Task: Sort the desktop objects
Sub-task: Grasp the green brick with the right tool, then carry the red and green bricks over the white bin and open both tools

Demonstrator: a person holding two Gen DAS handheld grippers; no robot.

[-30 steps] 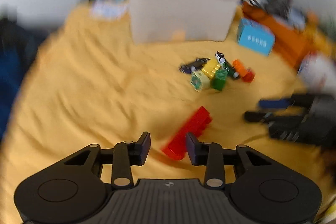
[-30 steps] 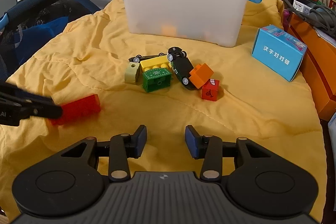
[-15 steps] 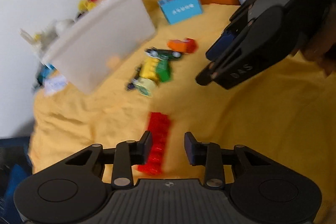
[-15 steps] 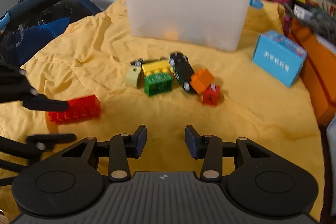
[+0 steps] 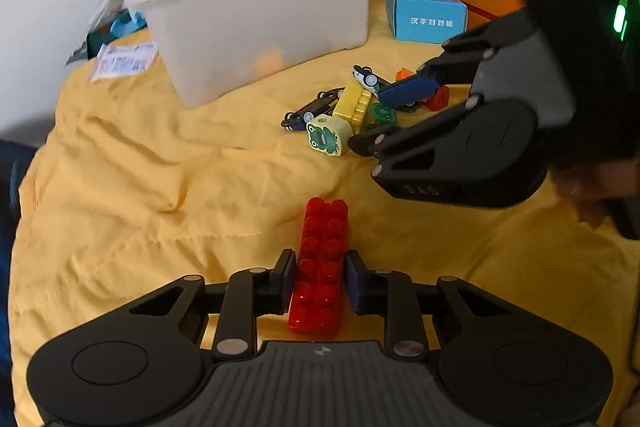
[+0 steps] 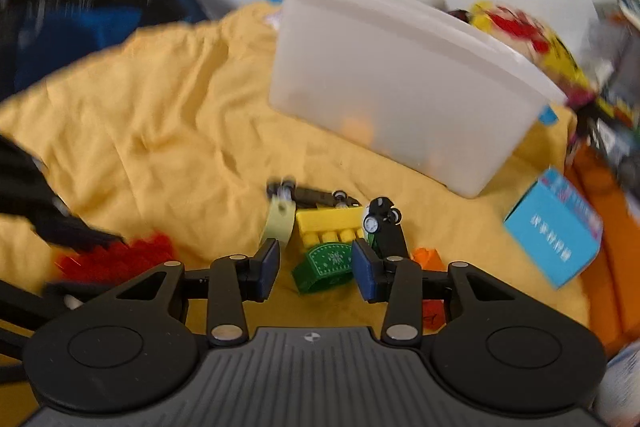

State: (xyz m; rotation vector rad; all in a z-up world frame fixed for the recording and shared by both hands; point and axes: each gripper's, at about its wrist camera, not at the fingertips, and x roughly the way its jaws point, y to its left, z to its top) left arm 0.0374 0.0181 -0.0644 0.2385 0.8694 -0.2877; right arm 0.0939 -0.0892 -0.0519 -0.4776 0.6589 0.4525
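Note:
A long red studded brick (image 5: 320,267) lies on the yellow cloth (image 5: 140,187), lengthwise between the jaws of my left gripper (image 5: 320,279). The jaws are closing, and the pads stand close against its long sides. In the right wrist view this red brick (image 6: 116,259) is blurred at the left. My right gripper (image 6: 316,267) is open and hovers over a heap of toys, with a green brick (image 6: 324,263) showing between its fingers and untouched. A yellow brick (image 6: 328,223), a pale frog block (image 5: 328,137) and a black toy car (image 6: 384,227) lie beside it. In the left wrist view, the right gripper (image 5: 380,119) reaches in from the right.
A translucent white bin (image 5: 256,15) stands behind the heap, something orange inside. A blue carton (image 5: 426,17) lies to the right, with an orange surface and clutter beyond. A dark blue bag (image 6: 80,27) sits at the cloth's left edge. A hand shows behind the right gripper.
My left gripper has lined up along the red brick and its jaws have narrowed around it. My right gripper has moved forward over the toy heap and rolled.

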